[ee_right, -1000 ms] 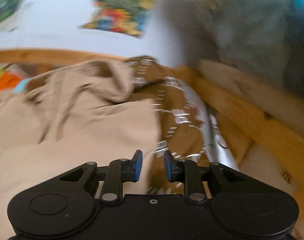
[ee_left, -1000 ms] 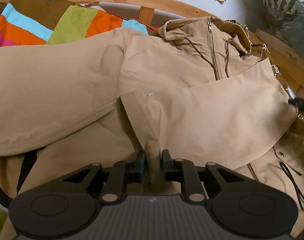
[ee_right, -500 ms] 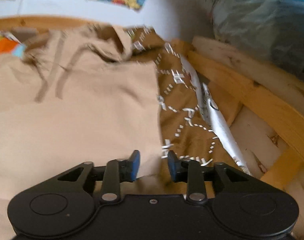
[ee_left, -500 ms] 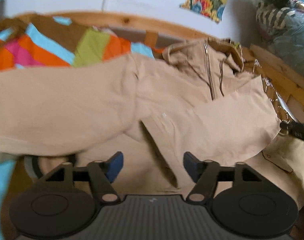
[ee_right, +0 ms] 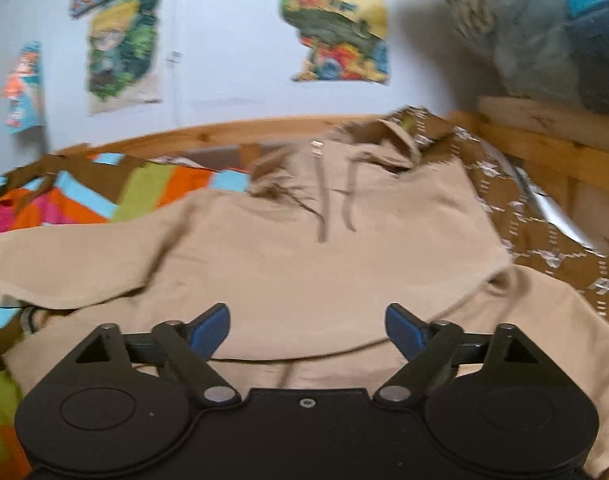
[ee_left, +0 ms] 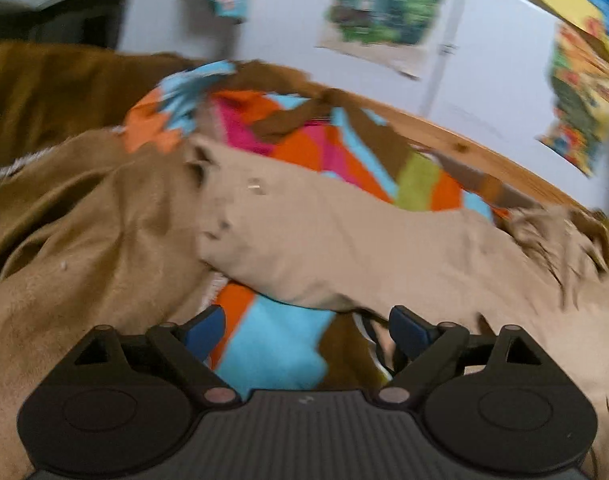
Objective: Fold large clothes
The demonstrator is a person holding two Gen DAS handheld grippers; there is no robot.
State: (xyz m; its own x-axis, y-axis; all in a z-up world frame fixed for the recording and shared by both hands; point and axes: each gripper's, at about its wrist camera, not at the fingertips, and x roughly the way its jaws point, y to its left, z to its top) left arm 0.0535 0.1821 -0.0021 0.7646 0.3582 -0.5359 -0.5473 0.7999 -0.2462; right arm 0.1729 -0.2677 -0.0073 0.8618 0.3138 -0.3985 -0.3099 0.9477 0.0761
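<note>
- Left gripper (ee_left: 304, 326): jaws spread wide, empty, above the quilt (ee_left: 272, 344).
- Right gripper (ee_right: 306, 326): jaws spread wide, empty, over the jacket (ee_right: 304, 264).
- Jacket: lying on the bed, one sleeve (ee_left: 344, 248) stretched sideways.

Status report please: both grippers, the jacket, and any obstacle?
Left gripper open, empty. Right gripper open, empty. Beige jacket on bed, one sleeve stretched out. Nothing blocking.

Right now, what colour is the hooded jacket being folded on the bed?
Plain beige, or tan, with darker brown drawstrings. The jacket shows best in the right wrist view.
</note>
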